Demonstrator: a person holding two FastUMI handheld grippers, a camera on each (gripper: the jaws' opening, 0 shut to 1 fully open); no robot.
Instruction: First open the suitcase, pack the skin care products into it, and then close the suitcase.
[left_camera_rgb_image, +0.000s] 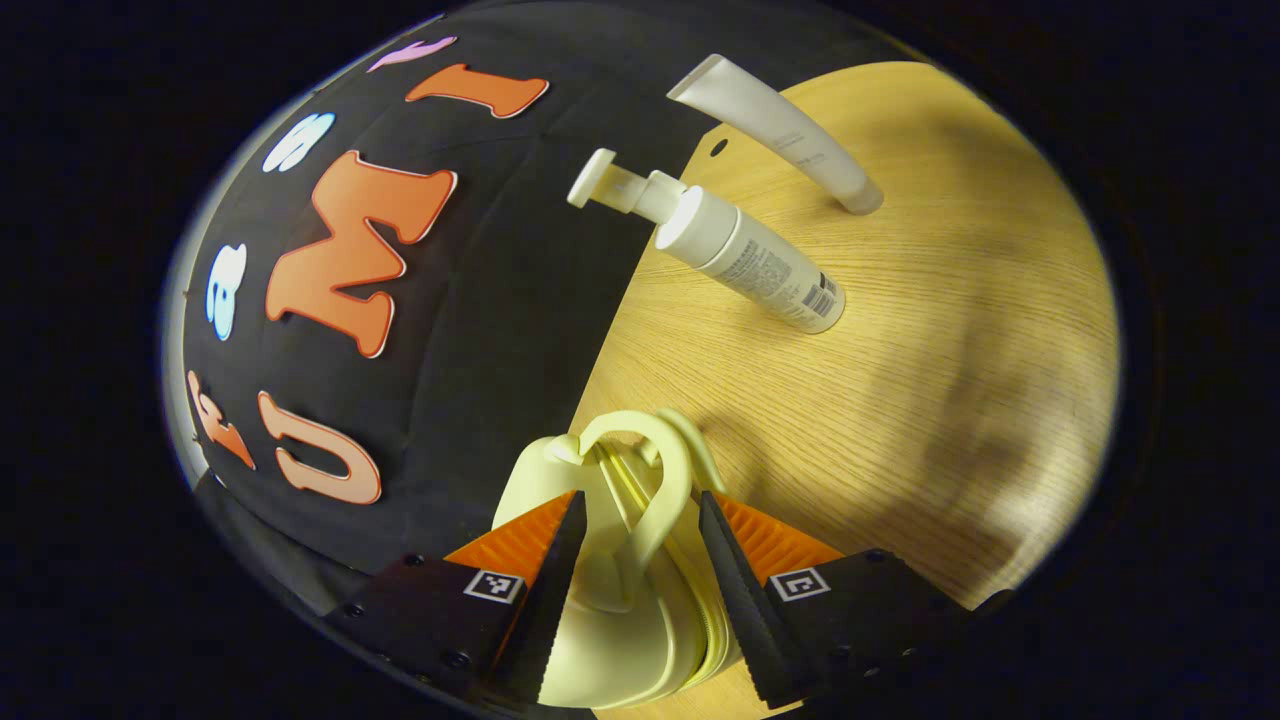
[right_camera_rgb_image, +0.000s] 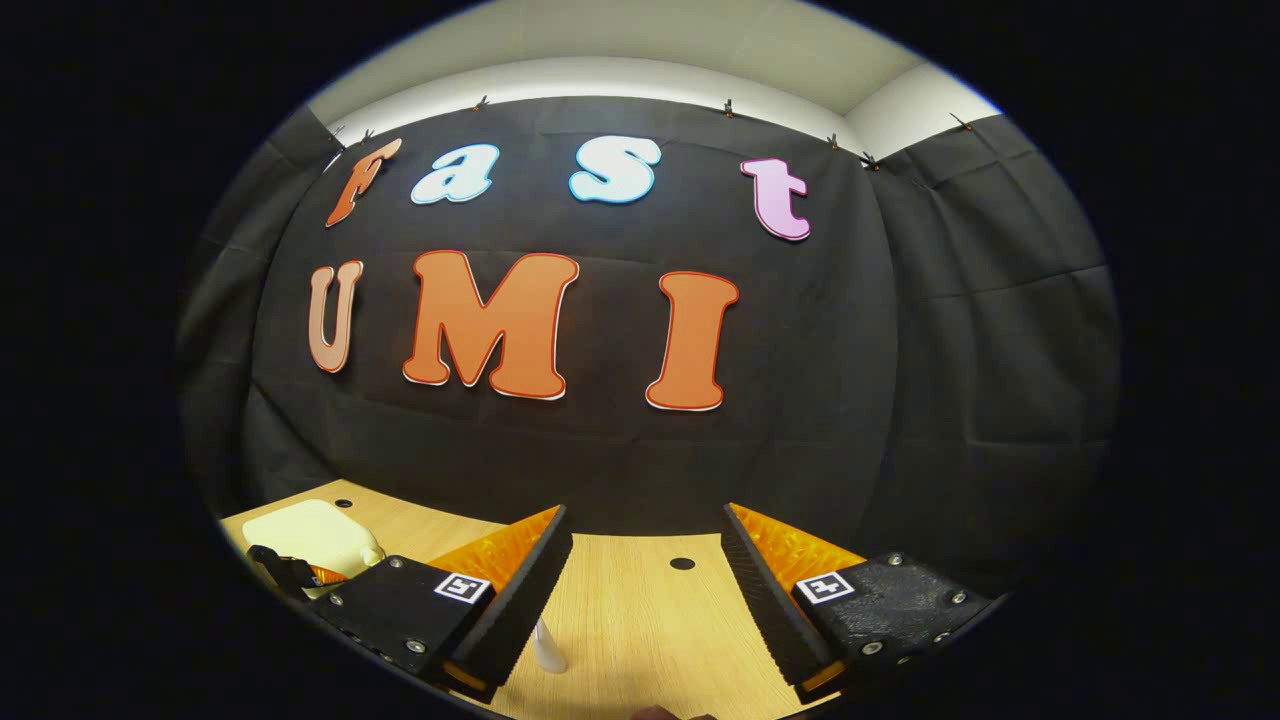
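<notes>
In the left gripper view the left gripper (left_camera_rgb_image: 632, 560) sits at six o'clock with its jaws spread around the handle of the pale yellow suitcase (left_camera_rgb_image: 610, 600); the fingers flank the handle loop (left_camera_rgb_image: 650, 480) without visibly pressing on it, so I read the tongs as released, poised rather than clenched. The case looks zipped, its lid not yet lifted. On the wooden table (left_camera_rgb_image: 950, 400), toward one o'clock, stands a white pump bottle (left_camera_rgb_image: 745, 255); beyond it, nearer twelve to one o'clock, a white squeeze tube (left_camera_rgb_image: 775, 130) stands on its cap — the skin care products, both well apart from the case.

In the right gripper view the right gripper (right_camera_rgb_image: 645, 590) hangs at six o'clock, jaws wide and holding nothing; the suitcase (right_camera_rgb_image: 310, 535) lies at eight o'clock on the table (right_camera_rgb_image: 640, 610), with part of the other gripper beside it; a small white object, too cropped to name, shows just beside the left-hand finger.

The step in hand appears to be the first — opening the suitcase; the next move likely calls for closing on the handle or finding the zip, then steadying the case while the lid comes up.
</notes>
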